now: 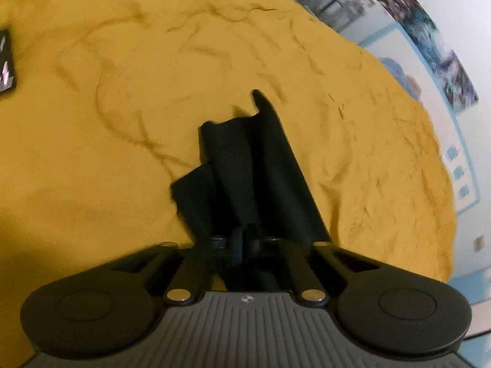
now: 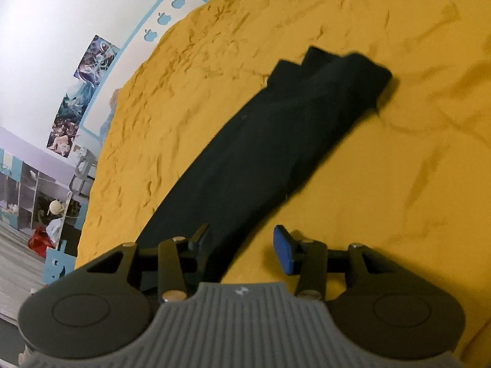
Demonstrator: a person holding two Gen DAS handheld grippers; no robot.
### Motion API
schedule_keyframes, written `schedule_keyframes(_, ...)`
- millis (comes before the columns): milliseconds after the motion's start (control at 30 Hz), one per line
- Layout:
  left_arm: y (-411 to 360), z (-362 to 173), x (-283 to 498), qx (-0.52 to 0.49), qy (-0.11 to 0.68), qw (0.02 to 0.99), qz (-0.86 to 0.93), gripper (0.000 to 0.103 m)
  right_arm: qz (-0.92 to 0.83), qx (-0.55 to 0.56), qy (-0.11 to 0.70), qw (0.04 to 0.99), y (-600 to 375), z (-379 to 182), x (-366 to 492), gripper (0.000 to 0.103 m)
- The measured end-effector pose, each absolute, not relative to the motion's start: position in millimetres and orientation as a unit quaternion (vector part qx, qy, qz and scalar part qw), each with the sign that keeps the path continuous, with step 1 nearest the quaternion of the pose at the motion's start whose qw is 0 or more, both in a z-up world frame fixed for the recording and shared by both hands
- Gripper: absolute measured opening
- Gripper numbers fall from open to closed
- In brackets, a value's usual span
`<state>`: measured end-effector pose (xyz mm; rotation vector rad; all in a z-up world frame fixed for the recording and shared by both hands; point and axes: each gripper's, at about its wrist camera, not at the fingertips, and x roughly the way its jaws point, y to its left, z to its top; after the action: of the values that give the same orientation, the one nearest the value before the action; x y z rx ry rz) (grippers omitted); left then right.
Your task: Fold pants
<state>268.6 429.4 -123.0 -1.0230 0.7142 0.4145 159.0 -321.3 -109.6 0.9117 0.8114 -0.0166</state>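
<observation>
Black pants [image 2: 276, 135] lie as a long folded strip on a yellow bedsheet [image 2: 383, 184]. In the left wrist view my left gripper [image 1: 244, 240] is shut on one end of the pants [image 1: 257, 165] and holds that end lifted, with the cloth hanging away in folds. In the right wrist view my right gripper [image 2: 242, 240] is open, its jaws spread wide just above the near end of the pants; the blue pad [image 2: 284, 250] of the right finger is over bare sheet.
The wrinkled yellow sheet [image 1: 92, 153] covers the whole bed. A dark flat object [image 1: 6, 61] lies at the bed's far left edge. A white wall with posters [image 2: 89, 64], a blue headboard [image 2: 159, 15] and shelves [image 2: 27, 190] border the bed.
</observation>
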Motion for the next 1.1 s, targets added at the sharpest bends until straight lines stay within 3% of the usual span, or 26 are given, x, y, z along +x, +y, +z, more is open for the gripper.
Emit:
schedule_keyframes(100,435,-112,240,-0.526,0.257,0.793,0.168,0.001,-0.008,0.436,0.378,0.816,-318,-109,153,0.043)
schedule_keyframes(267,440,-125,234,-0.489,0.322,0.782,0.215,0.002,0.001,0.435,0.374,0.819,-317,-104,157,0.043)
schedule_keyframes(500,445,-141,222,-0.524,0.29,0.776,0.198,0.015,-0.008,0.422,0.381,0.823,-317,-106,154,0.043)
schedule_keyframes(600,438,-138,211,-0.553,0.276,0.761,0.197,0.036,-0.063,0.402,0.383,0.829,-332,-104,149,0.043)
schedule_keyframes(667,429,-134,204,-0.572,0.264,0.752,0.194,0.056,-0.105,0.403,0.374,0.829,-346,-103,146,0.043)
schedule_keyframes(767,414,-129,198,-0.574,0.256,0.757,0.179,0.073,-0.15,0.434,0.351,0.816,-372,-102,143,0.045)
schedule_keyframes(867,399,-125,198,-0.549,0.27,0.771,0.176,0.073,-0.181,0.46,0.33,0.804,-389,-106,148,0.052)
schedule_keyframes(967,385,-121,193,-0.532,0.275,0.782,0.173,0.074,-0.203,0.477,0.319,0.794,-398,-110,164,0.052)
schedule_keyframes(1100,362,-114,184,-0.501,0.289,0.8,0.161,0.074,-0.237,0.258,0.293,0.89,-372,-73,201,0.054)
